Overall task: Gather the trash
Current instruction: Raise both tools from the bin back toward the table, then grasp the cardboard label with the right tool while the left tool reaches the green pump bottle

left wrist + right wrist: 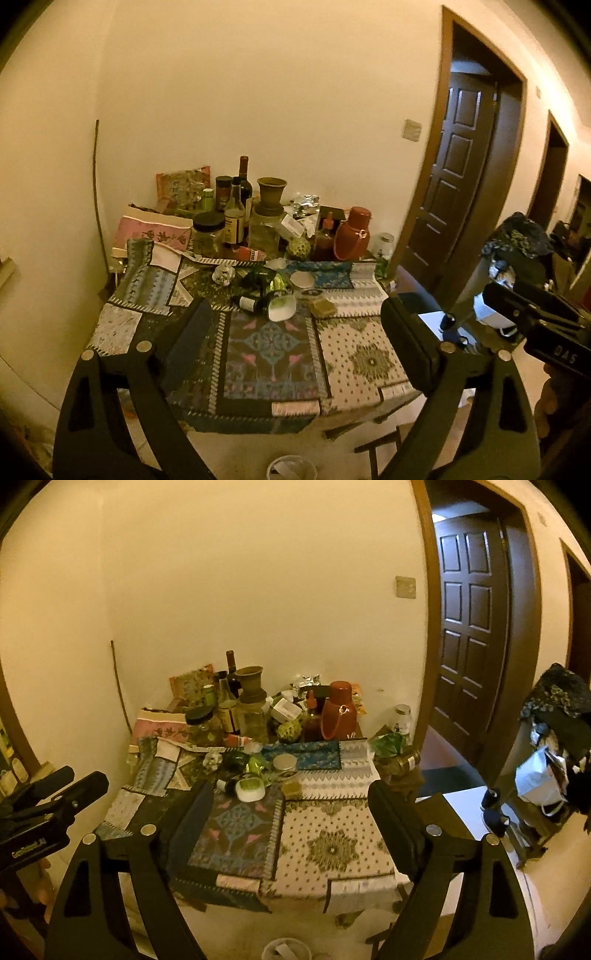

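Trash (255, 291) lies in a loose cluster near the middle of the table (354, 354), which is covered with patchwork cloth: a crumpled paper ball (224, 275), a green bottle on its side (266, 277), a small dark bottle on its side (251, 303), and a white cup tipped over (282, 308) toward the near edge of the cluster. Along the far edge, against the wall, stand jars, tall bottles, a clay vase (271, 195) and a red flask (351, 234). Both grippers hang over the near edge, well apart from the trash. Left gripper (295, 339): jaws wide apart, nothing between them. Right gripper (288, 819): jaws likewise spread, with nothing between the fingers. A white bucket (284, 949) shows on the floor below the near edge.
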### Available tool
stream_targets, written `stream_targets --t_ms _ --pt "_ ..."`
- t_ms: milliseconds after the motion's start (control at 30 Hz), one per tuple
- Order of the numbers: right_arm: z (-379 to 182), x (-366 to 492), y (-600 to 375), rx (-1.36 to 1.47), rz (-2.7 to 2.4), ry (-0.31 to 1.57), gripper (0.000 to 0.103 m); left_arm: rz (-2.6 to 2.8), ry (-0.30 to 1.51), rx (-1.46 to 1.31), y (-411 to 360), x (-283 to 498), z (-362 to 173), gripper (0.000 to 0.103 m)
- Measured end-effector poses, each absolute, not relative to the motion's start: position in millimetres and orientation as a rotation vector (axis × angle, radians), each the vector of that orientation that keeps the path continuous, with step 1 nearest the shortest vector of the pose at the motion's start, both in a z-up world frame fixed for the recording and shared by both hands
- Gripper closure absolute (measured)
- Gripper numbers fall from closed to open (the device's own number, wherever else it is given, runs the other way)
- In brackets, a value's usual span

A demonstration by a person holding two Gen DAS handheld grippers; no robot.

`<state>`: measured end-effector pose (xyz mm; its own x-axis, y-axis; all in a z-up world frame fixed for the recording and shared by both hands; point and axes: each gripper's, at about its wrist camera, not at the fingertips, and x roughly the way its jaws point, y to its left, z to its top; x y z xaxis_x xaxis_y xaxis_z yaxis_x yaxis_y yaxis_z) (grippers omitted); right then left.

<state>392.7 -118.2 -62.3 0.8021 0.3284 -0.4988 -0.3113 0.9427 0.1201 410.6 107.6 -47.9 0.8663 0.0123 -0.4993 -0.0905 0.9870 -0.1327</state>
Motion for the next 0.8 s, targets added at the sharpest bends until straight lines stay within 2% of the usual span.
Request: stream_targets --t_ms 467,800 --pt "-77 511 -114 -0.022 0.492 0.636 0.020 0.213 0.551 -0.214 106 528 -59 0.010" --pt "-118 567 -74 -0.041 0.421 0.766 0.020 0.277 0.680 -0.270 175 599 -110 0.010"
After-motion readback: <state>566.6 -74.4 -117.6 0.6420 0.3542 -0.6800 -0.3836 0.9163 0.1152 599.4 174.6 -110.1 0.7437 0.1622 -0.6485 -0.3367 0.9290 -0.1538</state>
